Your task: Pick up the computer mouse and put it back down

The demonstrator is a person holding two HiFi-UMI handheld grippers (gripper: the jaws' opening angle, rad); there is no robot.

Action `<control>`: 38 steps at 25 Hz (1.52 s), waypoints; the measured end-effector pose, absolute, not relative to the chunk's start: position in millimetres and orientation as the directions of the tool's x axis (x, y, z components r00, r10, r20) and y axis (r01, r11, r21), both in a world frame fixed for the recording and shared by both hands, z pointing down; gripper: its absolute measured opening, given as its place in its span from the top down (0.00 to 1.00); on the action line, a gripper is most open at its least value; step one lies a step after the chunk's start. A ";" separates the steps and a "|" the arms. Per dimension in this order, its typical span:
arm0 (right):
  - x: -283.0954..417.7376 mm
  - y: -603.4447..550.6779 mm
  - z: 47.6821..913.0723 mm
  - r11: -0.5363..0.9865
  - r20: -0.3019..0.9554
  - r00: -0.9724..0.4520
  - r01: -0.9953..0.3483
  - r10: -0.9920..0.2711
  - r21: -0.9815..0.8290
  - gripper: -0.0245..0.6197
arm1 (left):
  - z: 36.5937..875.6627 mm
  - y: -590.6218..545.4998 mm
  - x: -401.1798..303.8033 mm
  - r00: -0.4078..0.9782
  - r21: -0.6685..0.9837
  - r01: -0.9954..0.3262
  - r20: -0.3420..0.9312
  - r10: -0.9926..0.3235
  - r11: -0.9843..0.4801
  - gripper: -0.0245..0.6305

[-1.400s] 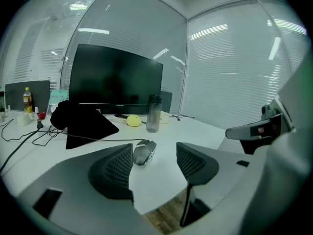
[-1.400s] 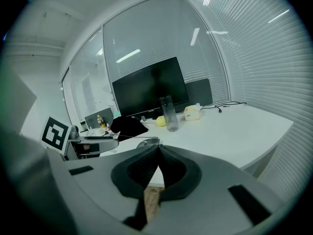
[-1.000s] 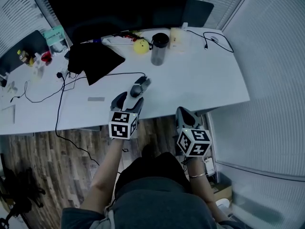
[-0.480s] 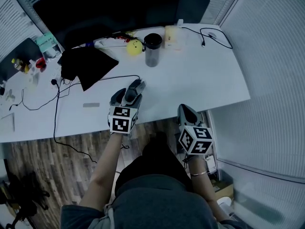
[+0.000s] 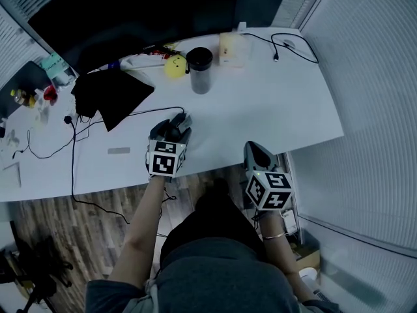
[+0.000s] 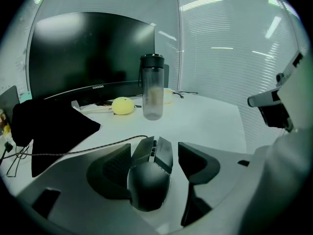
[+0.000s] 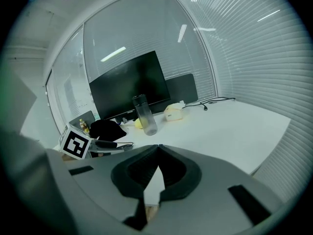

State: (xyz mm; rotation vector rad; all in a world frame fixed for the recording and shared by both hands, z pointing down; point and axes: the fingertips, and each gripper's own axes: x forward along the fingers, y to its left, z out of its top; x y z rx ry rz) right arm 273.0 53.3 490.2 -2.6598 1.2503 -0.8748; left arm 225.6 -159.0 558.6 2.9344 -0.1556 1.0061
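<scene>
The dark computer mouse [image 6: 149,177] rests on the white desk [image 6: 205,126], its cable [image 6: 73,151] trailing off to the left. My left gripper [image 6: 154,151] is open around it: the left jaw lies against the mouse's side, and a strip of desk shows between the mouse and the right jaw. In the head view the mouse [image 5: 181,122] pokes out just beyond the left gripper [image 5: 171,131] near the desk's front edge. My right gripper [image 5: 255,152] hangs off the desk's front edge above the floor. Its tips [image 7: 157,148] meet, shut on nothing.
A clear bottle with a black lid [image 5: 199,70], a yellow ball [image 5: 173,66] and a cream box [image 5: 232,46] stand behind the mouse. A black cloth [image 5: 107,96] lies at the left, below a dark monitor [image 5: 130,12]. Cables run across the desk's left side and far right corner.
My left gripper has slid forward over the desk, so the mouse now sits between its jaws instead of ahead of them. The right gripper has stayed put.
</scene>
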 end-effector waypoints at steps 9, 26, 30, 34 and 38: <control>284.6 58.7 497.0 -0.667 0.482 0.493 -0.678 -0.725 -0.309 0.95 | 572.7 -165.4 234.5 0.757 -0.003 -0.105 0.648 -0.082 -0.994 0.52; 289.7 58.8 507.3 -0.657 0.492 0.468 -0.673 -0.734 -0.340 0.95 | 583.8 -162.3 244.3 0.747 0.012 -0.052 0.664 -0.031 -0.999 0.51; 287.0 58.9 507.1 -0.656 0.492 0.466 -0.672 -0.735 -0.344 0.95 | 586.0 -161.3 244.0 0.740 0.000 -0.042 0.672 -0.031 -0.999 0.51; 284.1 57.7 506.0 -0.654 0.491 0.464 -0.673 -0.737 -0.346 0.95 | 588.5 -161.6 243.7 0.715 -0.032 -0.049 0.697 -0.057 -0.998 0.51; 281.2 59.0 503.3 -0.654 0.484 0.469 -0.672 -0.739 -0.347 0.95 | 591.2 -160.8 243.6 0.677 -0.046 -0.061 0.732 -0.075 -0.997 0.51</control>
